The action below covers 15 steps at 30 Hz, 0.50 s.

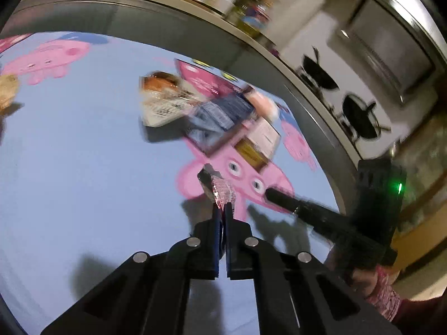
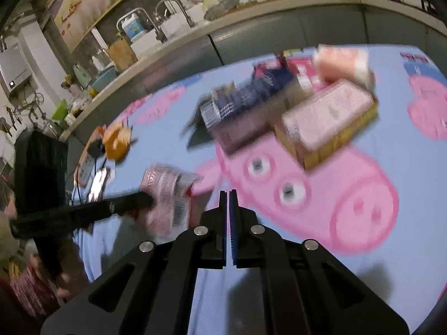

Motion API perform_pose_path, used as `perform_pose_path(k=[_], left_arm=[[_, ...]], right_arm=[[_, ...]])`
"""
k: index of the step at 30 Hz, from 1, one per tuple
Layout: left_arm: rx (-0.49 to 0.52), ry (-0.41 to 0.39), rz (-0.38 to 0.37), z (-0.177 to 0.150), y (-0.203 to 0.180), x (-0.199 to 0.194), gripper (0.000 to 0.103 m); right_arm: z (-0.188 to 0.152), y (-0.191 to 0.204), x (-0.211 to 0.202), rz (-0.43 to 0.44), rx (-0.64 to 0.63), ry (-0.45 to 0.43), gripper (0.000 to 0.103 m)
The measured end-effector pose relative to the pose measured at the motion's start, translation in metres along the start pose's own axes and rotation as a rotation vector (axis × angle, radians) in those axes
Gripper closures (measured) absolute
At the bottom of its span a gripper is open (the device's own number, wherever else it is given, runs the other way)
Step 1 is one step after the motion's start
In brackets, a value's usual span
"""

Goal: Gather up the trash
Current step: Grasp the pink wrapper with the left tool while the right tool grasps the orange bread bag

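Note:
My left gripper [image 1: 222, 207] is shut on a crinkled pink-and-silver wrapper [image 1: 222, 192], which sticks up from its fingertips just above the blue tablecloth. In the right wrist view the same wrapper [image 2: 167, 195] hangs at the tip of the left gripper [image 2: 145, 199], with a barcode showing. My right gripper [image 2: 229, 195] is shut with nothing between its fingers, over the pink pig print. From the left wrist view it [image 1: 275, 195] reaches in from the right, close beside the wrapper. A blurred pile of packets lies beyond: a blue packet [image 2: 243, 97], a pink-topped yellow box [image 2: 329, 120] and a bread package [image 1: 162, 97].
The table [image 1: 69, 153] wears a blue cloth with pink pig pictures. An orange bag [image 2: 117, 139] and a power strip [image 2: 86, 167] lie near its left edge. A grey counter with a sink [image 2: 167, 28] runs behind it, and a stove with woks [image 1: 360, 117] stands at the right.

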<state>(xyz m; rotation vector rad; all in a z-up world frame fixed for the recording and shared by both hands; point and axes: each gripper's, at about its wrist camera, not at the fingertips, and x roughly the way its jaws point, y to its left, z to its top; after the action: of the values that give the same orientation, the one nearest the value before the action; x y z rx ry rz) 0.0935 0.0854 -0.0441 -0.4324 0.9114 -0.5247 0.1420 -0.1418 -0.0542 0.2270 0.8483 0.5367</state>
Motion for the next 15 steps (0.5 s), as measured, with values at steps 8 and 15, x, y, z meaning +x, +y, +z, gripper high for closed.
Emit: perform_pose_path(k=[8,15], left_arm=[[-0.105,-0.042,0.008,-0.01,0.046,-0.023,0.1],[-0.107,-0.065,0.006,-0.007,0.049,-0.031,0.1]], right_arm=[[0.129,0.034,0.064,-0.031,-0.085,0.123,0.043],[0.16,0.042,0.166,-0.175,-0.149,0.452,0.044]])
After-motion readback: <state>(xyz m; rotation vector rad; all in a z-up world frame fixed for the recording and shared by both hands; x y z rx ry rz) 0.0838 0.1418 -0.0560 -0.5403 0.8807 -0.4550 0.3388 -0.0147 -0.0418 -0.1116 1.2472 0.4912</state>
